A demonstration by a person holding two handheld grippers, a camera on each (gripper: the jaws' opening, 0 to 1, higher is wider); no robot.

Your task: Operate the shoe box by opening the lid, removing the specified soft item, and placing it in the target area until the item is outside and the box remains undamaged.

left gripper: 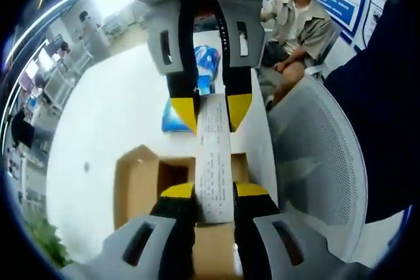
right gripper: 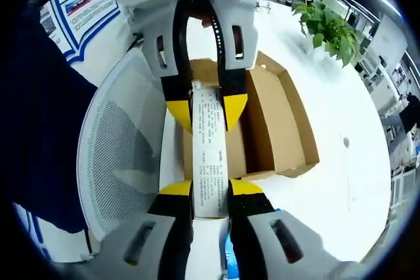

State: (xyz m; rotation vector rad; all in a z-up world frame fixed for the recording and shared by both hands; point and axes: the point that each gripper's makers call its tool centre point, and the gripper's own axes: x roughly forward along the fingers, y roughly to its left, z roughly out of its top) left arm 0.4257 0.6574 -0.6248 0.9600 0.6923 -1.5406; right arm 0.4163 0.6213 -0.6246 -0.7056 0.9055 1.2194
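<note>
Both grippers are clamped on the same long white printed strip, one at each end, so that it is stretched taut between them above the open shoe box. In the left gripper view the left gripper (left gripper: 214,191) pinches the near end of the strip (left gripper: 213,159), while the right gripper (left gripper: 212,111) reaches in from the top and grips the far end with its yellow tips. In the right gripper view it is mirrored: the right gripper (right gripper: 210,188) holds the near end of the strip (right gripper: 209,155) and the left gripper (right gripper: 207,111) bites the other end.

The shoe box (right gripper: 289,113) is brown cardboard, lying open on the white surface (right gripper: 341,175) near its edge, right by a white mesh chair (right gripper: 121,142). The strip hangs over the box, outside it; I cannot tell whether it is paper or cloth. Beyond the box a blue and white packet (left gripper: 176,117) lies on the surface (left gripper: 98,136). A potted green plant (right gripper: 328,31) stands at the far edge. A seated person (left gripper: 298,24) waits off to one side.
</note>
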